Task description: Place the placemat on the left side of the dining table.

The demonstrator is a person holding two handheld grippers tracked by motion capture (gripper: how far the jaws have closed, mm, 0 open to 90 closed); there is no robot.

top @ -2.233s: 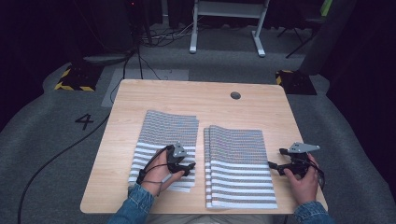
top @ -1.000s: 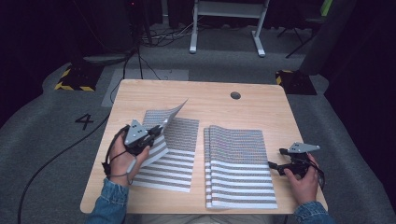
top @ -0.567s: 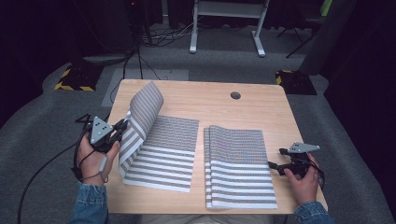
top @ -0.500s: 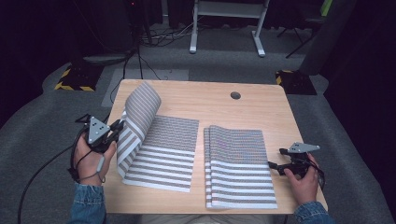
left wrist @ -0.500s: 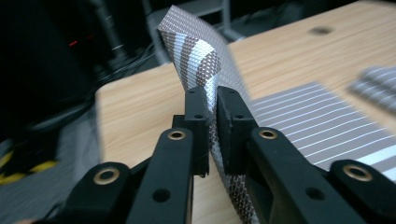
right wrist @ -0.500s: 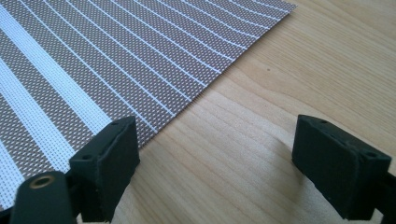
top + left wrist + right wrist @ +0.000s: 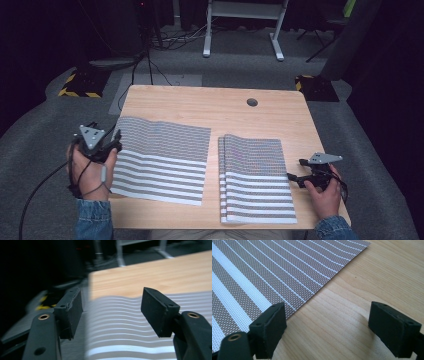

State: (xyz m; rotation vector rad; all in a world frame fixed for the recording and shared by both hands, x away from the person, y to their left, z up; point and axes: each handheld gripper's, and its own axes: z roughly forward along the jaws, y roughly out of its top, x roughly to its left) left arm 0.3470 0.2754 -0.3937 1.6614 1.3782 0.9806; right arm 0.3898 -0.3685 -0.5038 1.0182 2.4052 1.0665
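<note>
Dark room, grey carpet and cables all round, with a pale wooden tabletop in the middle, so the stripes really pop. On it are 2 striped woven mats, placemat sort of things. The left mat lies opened out flat as a single wide sheet, its left edge right at the side of the tabletop, dark fine stripes at the far end and broad white bands at the near end. The right mat looks folded in half, going by the doubled edge along its left side, and it sits just beside the first one with a strip of bare wood between them. The left gripper hangs at the left mat's left edge with its jaws spread apart and nothing between them; in the left gripper view the cloth ripples a bit just past the jaws. The right gripper rests on the wood just off the folded mat's right edge, jaws also wide apart and gripping nothing. My read: 1 of 2 mats is spread out, so roughly halfway, and what's left is grabbing the folded one's top layer and flipping it open.
</note>
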